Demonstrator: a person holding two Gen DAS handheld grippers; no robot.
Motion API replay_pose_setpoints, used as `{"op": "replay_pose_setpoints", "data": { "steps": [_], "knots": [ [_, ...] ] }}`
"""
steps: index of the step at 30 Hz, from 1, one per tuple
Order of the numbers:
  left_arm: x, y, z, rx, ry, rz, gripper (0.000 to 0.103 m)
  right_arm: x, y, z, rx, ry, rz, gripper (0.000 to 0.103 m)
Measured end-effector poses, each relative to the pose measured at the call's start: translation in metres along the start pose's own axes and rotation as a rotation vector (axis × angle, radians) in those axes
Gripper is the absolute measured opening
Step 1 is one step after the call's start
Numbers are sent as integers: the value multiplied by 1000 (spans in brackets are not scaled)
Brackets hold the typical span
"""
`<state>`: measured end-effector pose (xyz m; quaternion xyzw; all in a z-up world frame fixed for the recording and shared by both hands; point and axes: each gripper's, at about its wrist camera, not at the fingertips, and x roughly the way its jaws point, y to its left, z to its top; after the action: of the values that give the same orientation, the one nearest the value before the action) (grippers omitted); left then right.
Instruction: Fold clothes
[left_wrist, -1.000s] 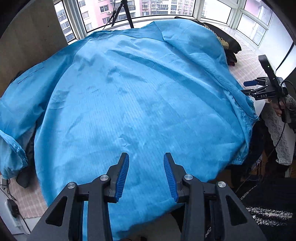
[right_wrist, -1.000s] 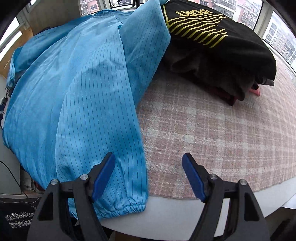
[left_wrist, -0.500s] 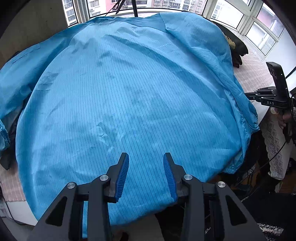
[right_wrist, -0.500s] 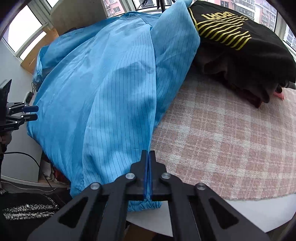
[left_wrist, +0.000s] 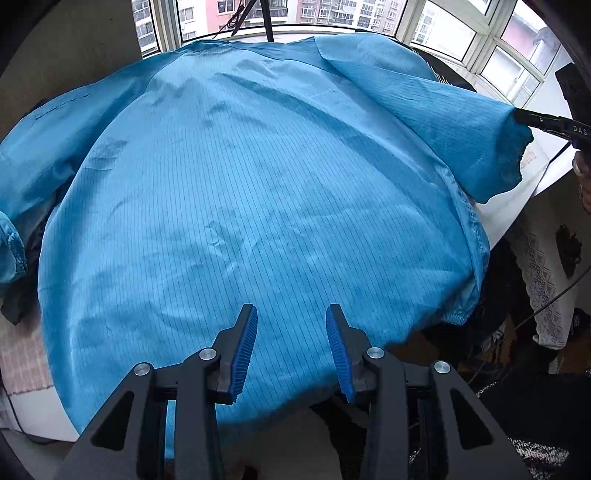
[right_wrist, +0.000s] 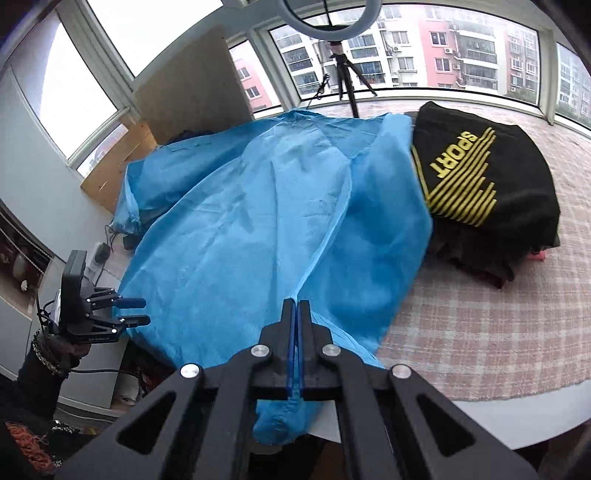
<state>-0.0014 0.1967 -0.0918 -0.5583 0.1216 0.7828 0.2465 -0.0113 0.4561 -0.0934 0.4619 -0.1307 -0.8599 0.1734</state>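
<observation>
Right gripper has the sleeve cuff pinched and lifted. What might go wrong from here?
The right gripper pinches only the cuff of the blue jacket, so thin fabric may slip out. The left gripper is open, pinning nothing, so the body may drag. The sleeve could brush the black garment.

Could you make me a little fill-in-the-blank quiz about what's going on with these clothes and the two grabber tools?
1. The right gripper is clamped on the ___ of the blue jacket.
2. The left gripper has its jaws ___, holding nothing.
3. The folded black garment carries the yellow word ___.
4. The tablecloth has a pink ___ pattern.

Missing words: sleeve; open; SPORT; checked
</observation>
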Motion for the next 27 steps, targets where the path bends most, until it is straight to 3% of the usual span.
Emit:
{"op": "replay_pose_setpoints", "data": {
  "steps": [2,5,7,9,11,14,18,20,22,24,26,27],
  "knots": [
    [-2,11,-10,-26,5,5,37,38,46,-8,-12,33,121,2],
    [-1,23,-21,-55,29,30,37,97,108,-26,-44,246,247,10],
    [-3,23,-25,-50,30,39,37,101,125,-42,-79,300,285,11],
    [-6,17,-27,-33,22,40,37,82,108,-49,-47,237,250,19],
    [-11,1,-26,5,5,19,37,59,64,-47,65,151,209,32],
    [-9,-37,-19,91,-15,-36,43,39,-2,-39,167,53,9,32],
    [10,-114,-6,283,-13,-133,43,51,-53,-23,176,77,-185,32],
    [18,-151,-7,391,-12,-158,46,62,-63,-16,122,97,-275,32],
    [28,-178,-12,491,-16,-153,55,73,-76,-9,106,128,-269,32],
    [46,-195,-17,588,-12,-65,55,86,-82,-1,104,150,-252,32],
    [60,-195,-17,620,-5,13,40,102,-86,8,98,187,-239,32],
    [64,-190,-14,606,1,24,13,108,-87,12,91,199,-240,32]
  ]
}}
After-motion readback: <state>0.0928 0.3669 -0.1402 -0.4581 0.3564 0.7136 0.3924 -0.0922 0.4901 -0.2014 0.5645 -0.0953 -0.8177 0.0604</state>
